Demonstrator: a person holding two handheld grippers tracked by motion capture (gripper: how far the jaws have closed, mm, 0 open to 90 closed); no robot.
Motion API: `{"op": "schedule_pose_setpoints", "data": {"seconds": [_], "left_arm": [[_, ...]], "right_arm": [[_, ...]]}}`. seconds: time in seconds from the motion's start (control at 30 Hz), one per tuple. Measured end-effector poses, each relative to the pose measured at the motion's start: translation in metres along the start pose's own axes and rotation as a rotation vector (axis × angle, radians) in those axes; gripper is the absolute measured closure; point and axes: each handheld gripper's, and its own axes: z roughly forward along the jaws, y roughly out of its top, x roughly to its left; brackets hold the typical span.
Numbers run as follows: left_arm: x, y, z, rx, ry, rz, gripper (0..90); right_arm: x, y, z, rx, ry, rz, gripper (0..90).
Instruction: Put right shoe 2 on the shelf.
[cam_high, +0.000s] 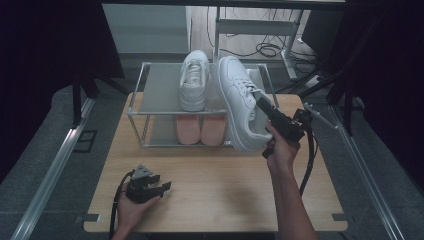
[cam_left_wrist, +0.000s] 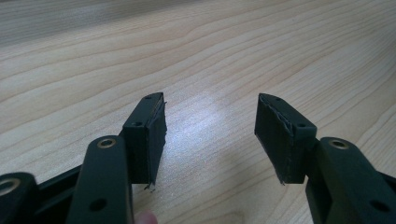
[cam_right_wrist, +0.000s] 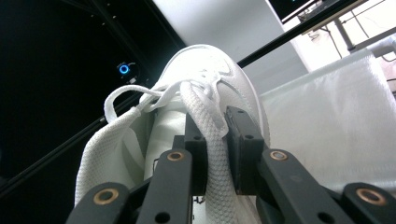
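Right tool (cam_high: 264, 107) is clamped on the padded collar of the white sneaker (cam_high: 240, 102); in the right gripper view both pads pinch the mesh lining at the shoe's opening (cam_right_wrist: 212, 140), laces just ahead of them. That grip makes sense to me: the collar is the one thin, firm edge a narrow tool can bite, and it leaves the sole free to land first.

The shoe hangs in the air, tilted on its side, toe toward the far end, over the right part of the metal rack (cam_high: 137, 97). Its mate (cam_high: 194, 80) already sits upright on the top shelf, toe away, with a bare strip beside it, so I judge the held shoe is bound for that gap. A pink pair (cam_high: 201, 129) fills the lower shelf under it.

Whether the sole touches the rack's front rail I can't quite tell from the high view; it looks just clear.

Left tool (cam_high: 162, 187) rests low on the desk (cam_high: 215, 185), jaws apart with nothing between them, parked out of the way.
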Motion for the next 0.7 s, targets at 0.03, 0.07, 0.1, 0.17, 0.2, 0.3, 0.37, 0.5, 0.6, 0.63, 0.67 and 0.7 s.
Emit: {"op": "schedule_pose_setpoints", "data": {"seconds": [0.03,0.07,0.1,0.17,0.2,0.3,0.37,0.5,0.6,0.63,0.67,0.7], "left_arm": [[0.000,0.000,0.000,-0.001,-0.002,0.004,44.0],[-0.001,0.000,0.000,0.000,-0.002,0.004,44.0],[-0.001,0.000,0.000,0.000,-0.003,0.004,44.0],[-0.001,0.000,0.000,0.002,-0.003,0.005,44.0],[-0.001,0.000,0.000,0.003,-0.002,0.006,44.1],[-0.002,0.000,0.001,0.004,-0.004,0.005,44.1],[-0.002,0.000,0.001,0.004,-0.003,0.005,44.0],[-0.001,0.000,0.001,0.006,-0.003,0.011,44.0],[-0.001,0.000,0.001,0.008,-0.004,0.009,44.0],[-0.001,0.000,0.001,0.008,-0.004,0.009,44.0],[-0.001,0.000,0.001,0.007,-0.004,0.008,44.0],[-0.001,0.000,0.001,0.006,-0.004,0.008,44.0]], "right_arm": [[-0.001,0.002,0.003,-0.001,-0.005,-0.001,80.2],[-0.001,0.003,0.006,-0.003,-0.008,0.001,80.2],[-0.001,0.005,0.009,-0.002,-0.016,0.003,80.2],[-0.001,0.008,0.014,-0.007,-0.027,0.001,80.2],[-0.002,0.009,0.017,-0.004,-0.034,-0.001,80.2],[-0.004,0.011,0.026,0.000,-0.047,0.003,80.2],[-0.005,0.013,0.030,0.002,-0.058,0.009,80.1],[-0.004,0.016,0.038,-0.003,-0.087,-0.007,80.1],[-0.004,0.019,0.043,0.001,-0.101,-0.016,80.1],[-0.003,0.020,0.045,0.001,-0.104,-0.014,80.1],[-0.003,0.020,0.047,0.000,-0.109,-0.016,80.1],[-0.003,0.021,0.049,0.003,-0.115,-0.014,80.1]]}}
